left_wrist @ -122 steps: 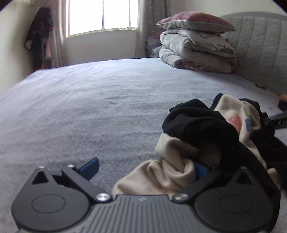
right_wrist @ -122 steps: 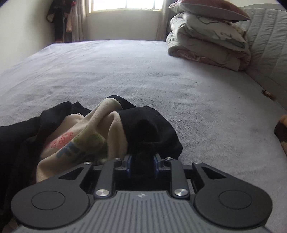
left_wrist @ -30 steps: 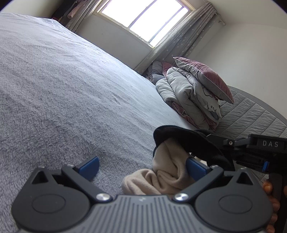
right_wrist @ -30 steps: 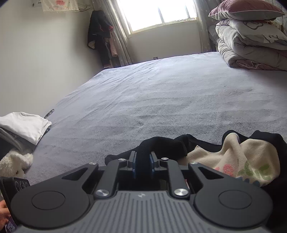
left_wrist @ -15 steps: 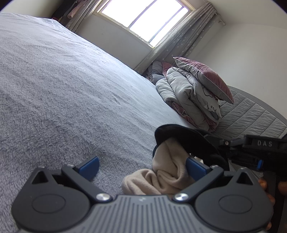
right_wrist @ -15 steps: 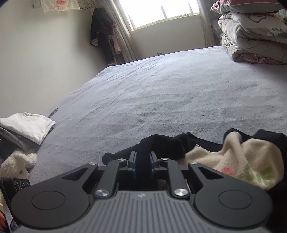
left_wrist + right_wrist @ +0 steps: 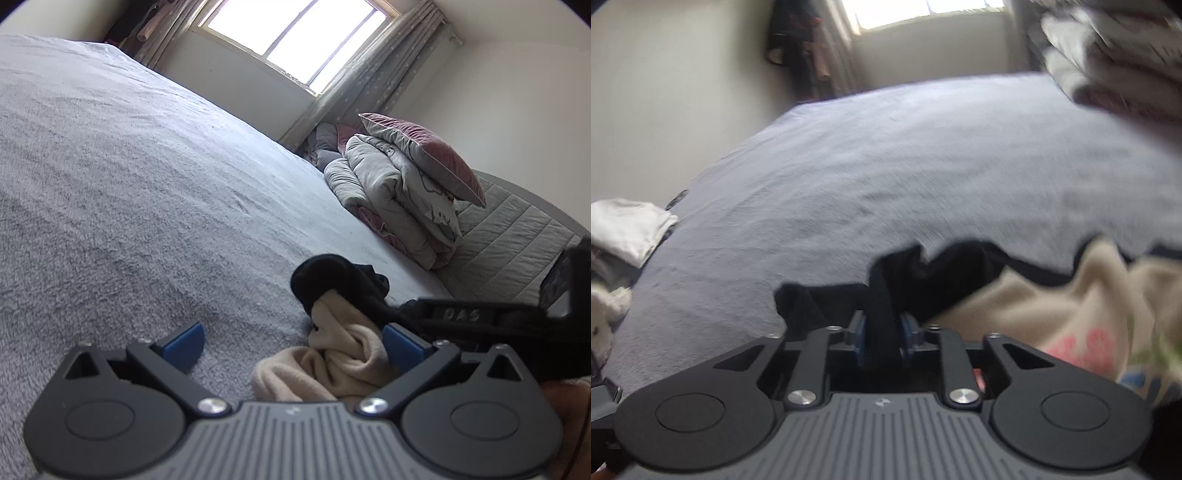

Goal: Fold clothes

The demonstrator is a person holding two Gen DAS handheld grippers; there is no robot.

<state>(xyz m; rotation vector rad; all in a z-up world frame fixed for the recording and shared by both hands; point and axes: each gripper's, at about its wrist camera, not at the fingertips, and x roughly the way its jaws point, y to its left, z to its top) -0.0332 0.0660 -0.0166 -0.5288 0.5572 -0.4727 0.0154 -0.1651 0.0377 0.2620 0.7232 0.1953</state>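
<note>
The right gripper (image 7: 882, 341) has dropped lower toward the bed (image 7: 905, 166) since a moment ago, and its picture is now blurry. Its jaws have just been opening a little, with a strip of the black cloth between them. They stand only a small way apart, and the blue pads (image 7: 908, 334) sit right against the cloth; the blur hides whether they press on it.

The left gripper (image 7: 291, 341) has not moved. Its jaws are wide open. The shirt (image 7: 340, 354), cream and black, lies bunched on the bed between its blue pads (image 7: 184, 341), close to the right pad. It holds nothing.

In the left view, the right gripper's black body (image 7: 480, 317) sits just right of the shirt. Far off to the right is a pile of bedding (image 7: 399, 195). In the right view, a white cloth (image 7: 628, 229) lies at the far left.
</note>
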